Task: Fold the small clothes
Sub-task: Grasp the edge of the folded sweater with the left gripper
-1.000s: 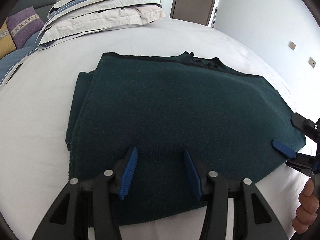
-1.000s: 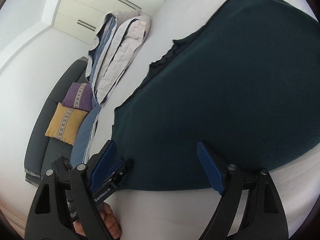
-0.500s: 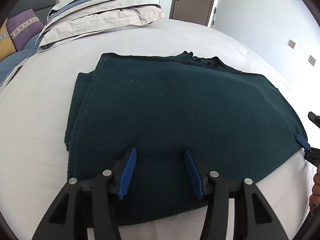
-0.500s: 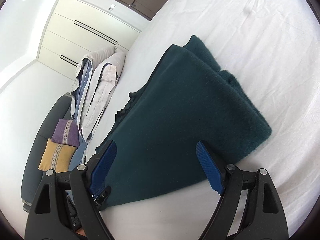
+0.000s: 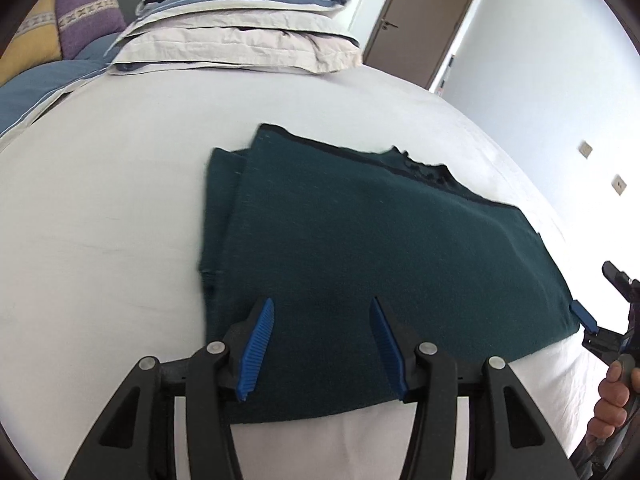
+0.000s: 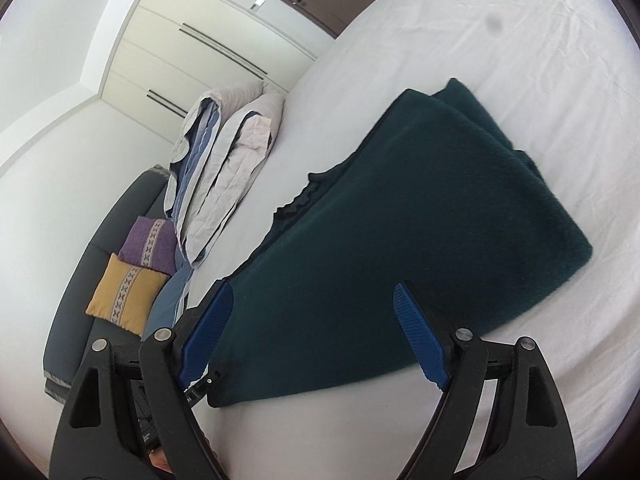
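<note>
Teal fleecy garment [image 5: 360, 248] (folded, rectangular)

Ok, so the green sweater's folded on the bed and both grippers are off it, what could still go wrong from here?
The dark green sweater is folded unevenly: at its left side a lower layer sticks out past the top one, so another fold might end up lopsided. Both the left gripper and the right gripper are open just above the cloth, so a low pass could snag and drag the top layer across the white sheet.

The bed [image 5: 120, 208], covered by a white sheet, carries a folded dark green garment [image 5: 360, 248] lying flat at its middle and stacked pillows [image 5: 240, 36] at its far end.
</note>
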### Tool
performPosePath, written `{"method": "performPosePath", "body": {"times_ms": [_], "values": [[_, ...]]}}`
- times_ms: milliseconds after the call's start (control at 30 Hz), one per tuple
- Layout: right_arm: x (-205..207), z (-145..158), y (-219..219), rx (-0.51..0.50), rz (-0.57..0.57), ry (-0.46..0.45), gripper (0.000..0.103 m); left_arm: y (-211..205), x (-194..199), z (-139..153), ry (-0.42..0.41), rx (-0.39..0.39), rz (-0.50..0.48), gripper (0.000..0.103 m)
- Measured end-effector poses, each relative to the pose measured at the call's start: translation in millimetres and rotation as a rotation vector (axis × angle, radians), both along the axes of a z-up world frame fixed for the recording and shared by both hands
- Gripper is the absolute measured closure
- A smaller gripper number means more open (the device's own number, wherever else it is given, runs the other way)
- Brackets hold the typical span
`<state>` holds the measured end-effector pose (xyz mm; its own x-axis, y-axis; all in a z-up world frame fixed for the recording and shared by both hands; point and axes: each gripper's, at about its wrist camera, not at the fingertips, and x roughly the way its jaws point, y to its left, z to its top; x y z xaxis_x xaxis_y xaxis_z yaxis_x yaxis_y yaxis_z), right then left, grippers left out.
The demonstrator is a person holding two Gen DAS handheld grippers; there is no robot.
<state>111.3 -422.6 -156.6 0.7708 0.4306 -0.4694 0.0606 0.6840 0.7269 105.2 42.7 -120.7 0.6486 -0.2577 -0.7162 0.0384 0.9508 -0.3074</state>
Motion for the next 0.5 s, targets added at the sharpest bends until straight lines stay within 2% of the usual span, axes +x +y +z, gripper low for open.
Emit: {"method": "performPosePath", "body": {"times_ms": [100, 200, 333, 367, 500], "values": [[8, 6, 17, -0.015, 0.052, -0.008, 0.021, 31, -2, 6, -0.005, -0.044, 0.065, 0.045], [20, 8, 36, -0.047, 0.096, 0.003, 0.021, 56, 10, -3, 0.043, -0.103, 0.095, 0.041], [34, 12, 57, -0.064, 0.148, 0.003, 0.021, 81, 28, -27, 0.144, -0.290, 0.110, 0.037], [37, 13, 61, -0.069, 0.159, 0.003, 0.021, 84, 32, -30, 0.154, -0.323, 0.112, 0.037], [50, 14, 74, -0.069, 0.203, 0.014, 0.021, 87, 52, -33, 0.183, -0.407, 0.060, 0.025]]}}
